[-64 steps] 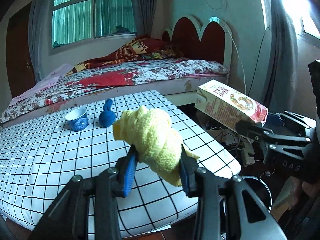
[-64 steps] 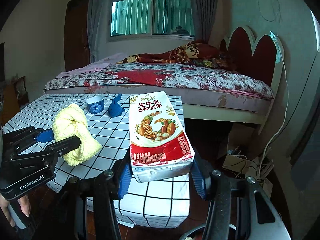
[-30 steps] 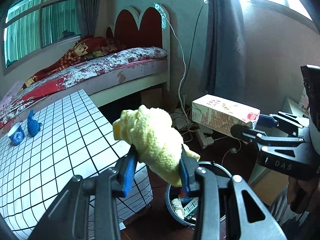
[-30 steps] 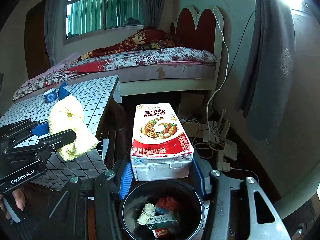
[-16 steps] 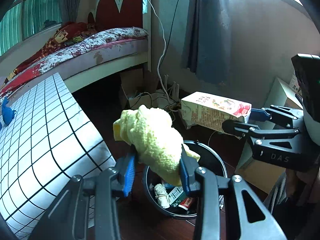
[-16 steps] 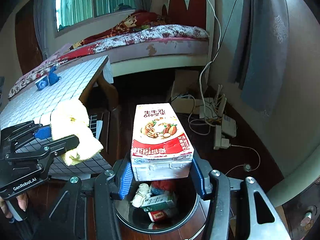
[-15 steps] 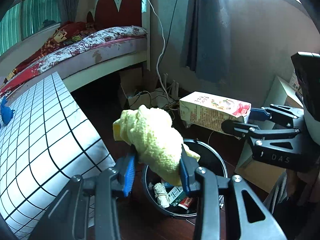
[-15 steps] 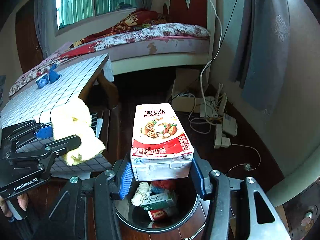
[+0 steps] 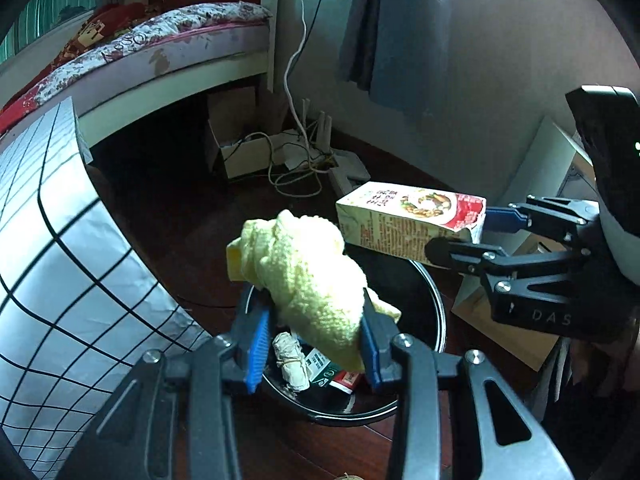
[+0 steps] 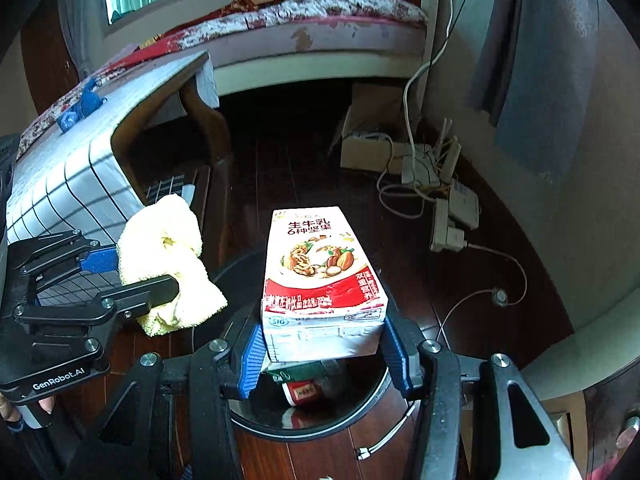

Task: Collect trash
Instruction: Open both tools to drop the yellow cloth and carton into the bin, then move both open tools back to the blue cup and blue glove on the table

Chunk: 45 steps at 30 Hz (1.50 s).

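Round black bin (image 9: 436, 308) below; left tongs (image 9: 314, 336) clamp knitted cloth (image 9: 304, 276), right tongs (image 10: 324, 354) boxy carton (image 10: 320, 276).

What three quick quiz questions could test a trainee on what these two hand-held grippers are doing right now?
1. True or false: the left gripper is clamped on a yellow cloth.
2. What does the right gripper hold? A) a blue cup B) a milk carton C) a cable
3. Fill in: both held items hang above the black ____, which already has rubbish in it.

Key:
1. True. Its blue pads press the cloth from both sides.
2. B. The carton sits gripped between the fingers.
3. Bin.
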Motion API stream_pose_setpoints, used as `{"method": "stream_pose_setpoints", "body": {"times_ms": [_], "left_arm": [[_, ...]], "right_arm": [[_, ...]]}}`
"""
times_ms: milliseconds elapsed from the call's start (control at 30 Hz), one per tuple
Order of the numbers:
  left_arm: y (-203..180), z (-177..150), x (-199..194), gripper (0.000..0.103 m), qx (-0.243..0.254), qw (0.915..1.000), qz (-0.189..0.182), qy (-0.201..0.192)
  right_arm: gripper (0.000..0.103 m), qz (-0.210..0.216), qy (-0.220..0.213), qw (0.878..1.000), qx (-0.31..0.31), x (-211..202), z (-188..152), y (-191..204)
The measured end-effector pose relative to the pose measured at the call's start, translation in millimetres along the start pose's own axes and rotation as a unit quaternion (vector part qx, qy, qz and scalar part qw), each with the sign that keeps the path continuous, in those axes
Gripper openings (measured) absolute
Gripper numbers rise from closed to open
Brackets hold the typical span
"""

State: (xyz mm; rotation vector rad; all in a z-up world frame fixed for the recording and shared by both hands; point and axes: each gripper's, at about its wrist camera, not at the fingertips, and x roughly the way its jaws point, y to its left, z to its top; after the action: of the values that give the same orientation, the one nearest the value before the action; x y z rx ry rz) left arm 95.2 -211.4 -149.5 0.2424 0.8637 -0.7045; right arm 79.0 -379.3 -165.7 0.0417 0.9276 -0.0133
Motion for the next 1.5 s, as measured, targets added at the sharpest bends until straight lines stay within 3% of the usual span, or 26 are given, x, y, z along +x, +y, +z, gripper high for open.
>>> {"method": "stream_pose_setpoints", "body": {"times_ms": [167,233,267,300,333,467,667,1500], "left_arm": [[4,-4,14,0.044,-0.014,0.9996,-0.015,0.02],[8,-5,21,0.067,-0.027,0.999,-0.023,0.026],[12,-5,24,0.09,-0.033,0.9991,-0.002,0.027],[15,-6,25,0.1,-0.039,0.9987,0.013,0.029],[19,-7,24,0.1,-0.046,0.9985,0.012,0.028],[28,-14,27,0.102,-0.06,0.9964,0.052,0.031],[30,-20,26,0.102,-0.064,0.9932,0.092,0.031],[33,-9,1,0.102,-0.06,0.9904,0.125,-0.006]], "right_arm": [[0.053,0.015,0.022,1.0,-0.008,15,-1,0],[0.059,-0.001,0.04,0.999,-0.003,27,-1,-6],[0.083,-0.014,0.05,0.999,0.01,34,-2,-13],[0.096,-0.014,0.062,0.998,0.024,41,-2,-18],[0.102,-0.012,0.073,0.997,0.036,45,-3,-22],[0.102,-0.024,0.089,0.995,0.049,53,-5,-26],[0.102,-0.041,0.095,0.994,0.014,56,-8,-14],[0.102,-0.031,0.033,0.999,-0.018,25,7,8]]}}
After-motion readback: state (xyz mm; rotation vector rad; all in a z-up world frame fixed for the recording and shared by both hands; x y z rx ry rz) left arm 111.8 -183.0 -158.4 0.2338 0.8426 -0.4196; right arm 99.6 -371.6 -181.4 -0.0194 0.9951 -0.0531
